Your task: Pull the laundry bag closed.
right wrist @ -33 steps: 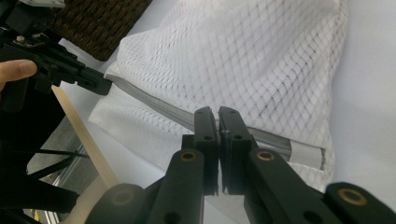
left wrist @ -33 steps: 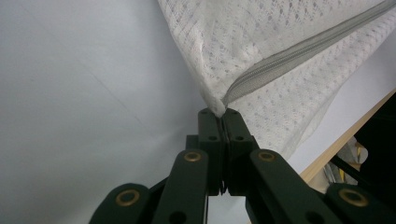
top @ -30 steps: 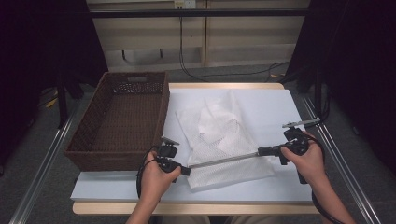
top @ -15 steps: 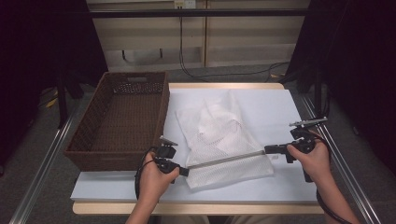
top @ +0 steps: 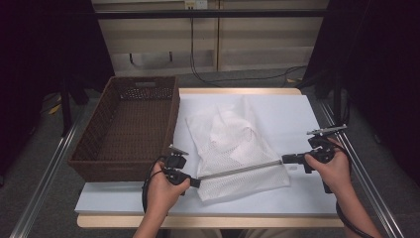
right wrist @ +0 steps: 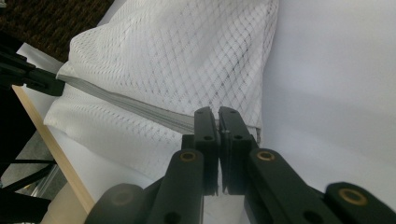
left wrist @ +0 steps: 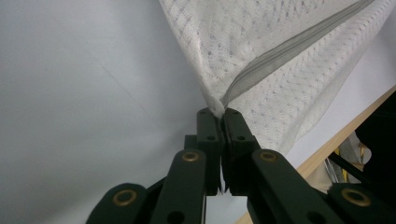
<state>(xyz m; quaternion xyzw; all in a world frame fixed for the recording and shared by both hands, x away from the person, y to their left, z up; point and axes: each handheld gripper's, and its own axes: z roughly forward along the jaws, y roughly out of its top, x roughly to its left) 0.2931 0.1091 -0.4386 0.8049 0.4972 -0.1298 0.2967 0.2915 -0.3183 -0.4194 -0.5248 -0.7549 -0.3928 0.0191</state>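
A white mesh laundry bag [top: 233, 148] with a grey zipper [top: 242, 170] is spread on the white-covered table [top: 292, 114], toward its near edge — just right of a brown woven basket [top: 131, 126]. The zipper's left end is pinched by the closed left gripper [top: 194, 182]; its right end is clamped in the right gripper [top: 286, 159] — jaws pressed together, the zipper stretched taut between them.

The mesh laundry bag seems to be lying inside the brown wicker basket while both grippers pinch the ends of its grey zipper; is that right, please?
Not quite: the mesh laundry bag lies on the white table, beside the wicker basket, as the high view shows. The left gripper and right gripper do pinch its zipper ends.
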